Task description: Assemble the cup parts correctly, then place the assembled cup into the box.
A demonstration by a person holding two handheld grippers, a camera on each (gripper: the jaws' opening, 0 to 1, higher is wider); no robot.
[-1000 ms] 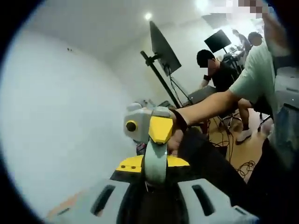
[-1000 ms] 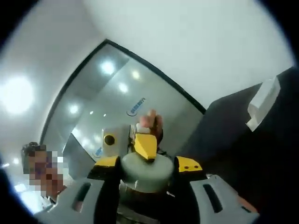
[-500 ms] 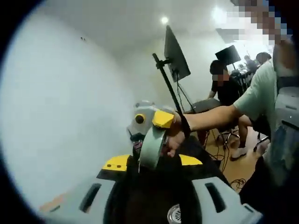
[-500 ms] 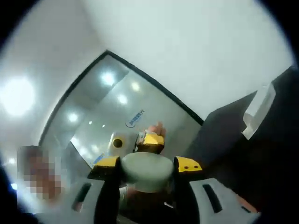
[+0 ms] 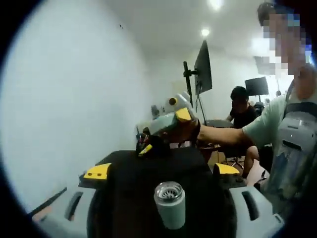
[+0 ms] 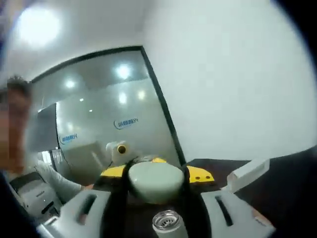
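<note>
Left gripper view: left gripper (image 5: 163, 171) is standing wide open over the black desk (image 5: 193, 158); cup body (image 5: 170, 210) is lying between its fingers; right gripper (image 5: 171, 121) is hovering beyond.
Right gripper view: right gripper (image 6: 156, 173) is clamping the pale lid (image 6: 154, 181); cup body (image 6: 166, 222) is sitting just below it.

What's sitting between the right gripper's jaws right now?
A pale green lid, flanked closely by both jaws of the right gripper, in the right gripper view.

A pale grey-green cup part (image 5: 170, 210) with a ribbed metal mouth lies near, its opening facing up. The rounded pale green cup piece (image 6: 154, 181) sits just behind a similar metal-mouthed part (image 6: 166, 223).
</note>
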